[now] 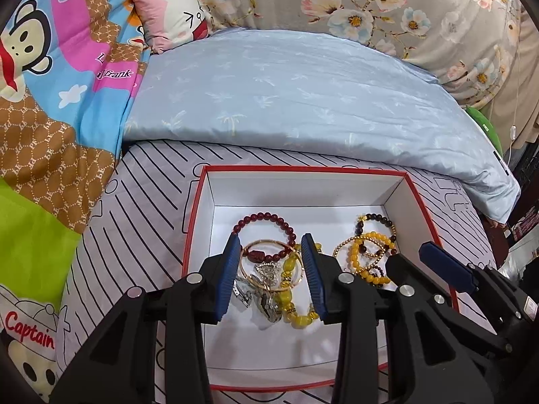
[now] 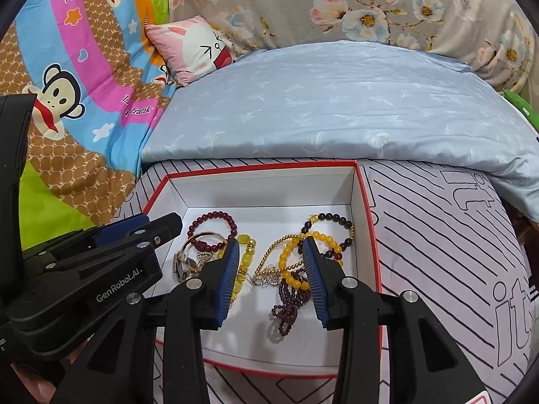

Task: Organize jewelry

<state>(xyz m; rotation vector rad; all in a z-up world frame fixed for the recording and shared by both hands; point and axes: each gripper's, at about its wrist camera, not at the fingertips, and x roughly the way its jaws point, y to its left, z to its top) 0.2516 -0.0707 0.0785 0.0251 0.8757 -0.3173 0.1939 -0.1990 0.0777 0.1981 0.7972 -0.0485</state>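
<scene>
A red-rimmed white box (image 1: 397, 198) (image 2: 362, 202) on the bed holds two heaps of jewelry. The left heap has a dark red bead bracelet (image 1: 269, 217) (image 2: 215, 217), a gold bangle (image 1: 266, 244), silver pieces (image 1: 266, 303) and yellow beads (image 1: 293, 316). The right heap has an amber bead bracelet (image 1: 374, 237) (image 2: 323, 235), a dark bead bracelet (image 2: 337, 219) and a purple bead strand (image 2: 286, 306). My left gripper (image 1: 271, 245) is open above the left heap. My right gripper (image 2: 271, 249) is open above the right heap. Neither holds anything.
The box sits on a striped white sheet (image 2: 454, 252). A light blue quilt (image 1: 286, 94) lies behind it, a cartoon monkey blanket (image 1: 50, 101) at the left, a pink pillow (image 1: 168, 13) at the back. The right gripper's body (image 1: 454, 276) shows beside the left one.
</scene>
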